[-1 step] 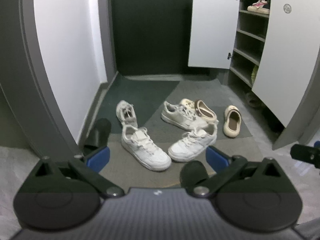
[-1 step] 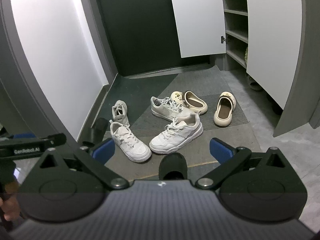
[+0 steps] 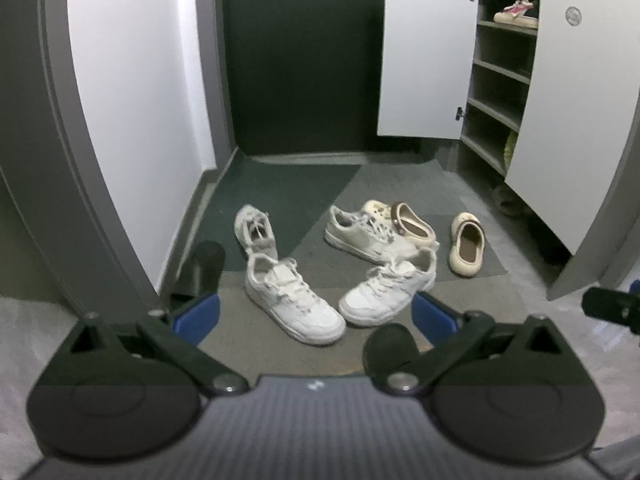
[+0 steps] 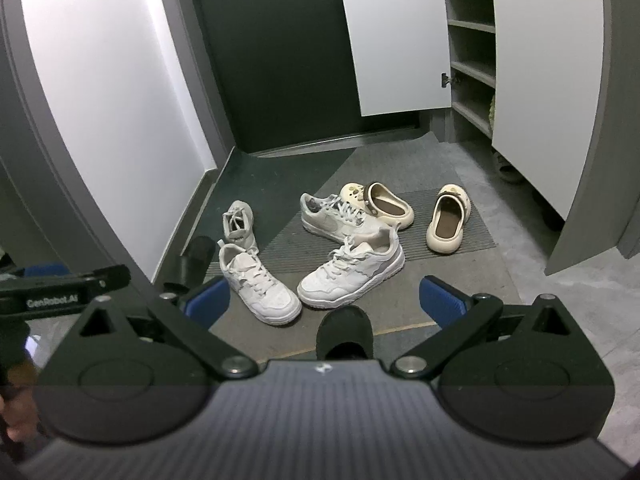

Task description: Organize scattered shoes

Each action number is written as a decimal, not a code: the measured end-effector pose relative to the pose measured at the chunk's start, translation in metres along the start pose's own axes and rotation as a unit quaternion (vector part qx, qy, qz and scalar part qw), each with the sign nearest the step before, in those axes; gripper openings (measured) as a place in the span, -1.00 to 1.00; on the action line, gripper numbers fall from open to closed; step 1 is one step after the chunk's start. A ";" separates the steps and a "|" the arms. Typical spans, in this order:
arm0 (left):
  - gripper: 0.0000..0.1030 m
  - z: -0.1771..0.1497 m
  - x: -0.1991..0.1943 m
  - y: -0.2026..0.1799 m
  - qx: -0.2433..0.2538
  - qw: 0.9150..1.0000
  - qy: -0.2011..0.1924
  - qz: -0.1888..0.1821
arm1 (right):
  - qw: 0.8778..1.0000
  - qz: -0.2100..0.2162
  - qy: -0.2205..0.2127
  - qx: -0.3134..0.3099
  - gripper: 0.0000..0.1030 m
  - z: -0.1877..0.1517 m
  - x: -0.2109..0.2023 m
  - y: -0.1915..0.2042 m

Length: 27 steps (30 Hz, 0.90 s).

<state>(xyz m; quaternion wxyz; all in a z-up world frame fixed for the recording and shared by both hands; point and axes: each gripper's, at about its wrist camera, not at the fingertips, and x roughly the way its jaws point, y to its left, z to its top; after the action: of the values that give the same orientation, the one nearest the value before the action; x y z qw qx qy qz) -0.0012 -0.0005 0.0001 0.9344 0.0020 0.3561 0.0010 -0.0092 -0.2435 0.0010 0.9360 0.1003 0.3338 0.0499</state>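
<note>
While both grippers hang above the entry floor with jaws spread wide and nothing between them, the shoes lie jumbled on the mat (image 4: 460, 236): four white sneakers and two cream clogs, toes pointing every way. The left gripper (image 3: 316, 312) looks down on the nearest sneaker (image 3: 292, 300), which almost touches a second sneaker (image 3: 388, 292) at the toes; the right gripper (image 4: 324, 300) faces that same second sneaker (image 4: 352, 276). A third sneaker (image 4: 340, 220) leans against one clog (image 4: 384, 204), while the other clog (image 4: 446, 224) and the small sneaker (image 4: 238, 222) lie apart. Beside them the cupboard (image 3: 500, 72) stands open, one shoe (image 3: 516, 12) on a high shelf. For a clean pick, I judge it best to come down on a heel collar or side wall, not the laces, and to take matching shoes together.
</note>
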 end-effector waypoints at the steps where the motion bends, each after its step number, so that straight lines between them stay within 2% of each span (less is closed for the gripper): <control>1: 1.00 -0.001 -0.001 0.000 0.002 1.000 -0.002 0.003 | 1.000 0.001 -0.001 0.002 1.00 -0.001 -0.001 0.001; 9: 1.00 -0.005 -0.007 -0.004 0.022 0.999 -0.016 0.024 | 1.000 0.016 -0.001 0.015 1.00 -0.007 -0.009 -0.002; 14: 1.00 -0.009 -0.010 -0.006 0.034 0.998 -0.025 0.037 | 1.000 -0.005 -0.006 -0.003 1.00 -0.008 -0.011 0.013; 21: 1.00 -0.017 -0.006 0.001 0.050 0.997 -0.014 0.049 | 1.000 0.000 -0.022 0.009 1.00 -0.014 -0.014 0.002; 27: 1.00 -0.022 -0.009 0.000 0.050 0.998 -0.014 0.046 | 1.000 0.002 -0.017 0.011 1.00 -0.010 -0.011 -0.003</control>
<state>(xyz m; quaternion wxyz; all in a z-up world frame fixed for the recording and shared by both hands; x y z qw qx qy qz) -0.0225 -0.0002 -0.0103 0.9372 0.0652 0.3417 0.0264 -0.0244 -0.2470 -0.0007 0.9404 0.1123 0.3177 0.0458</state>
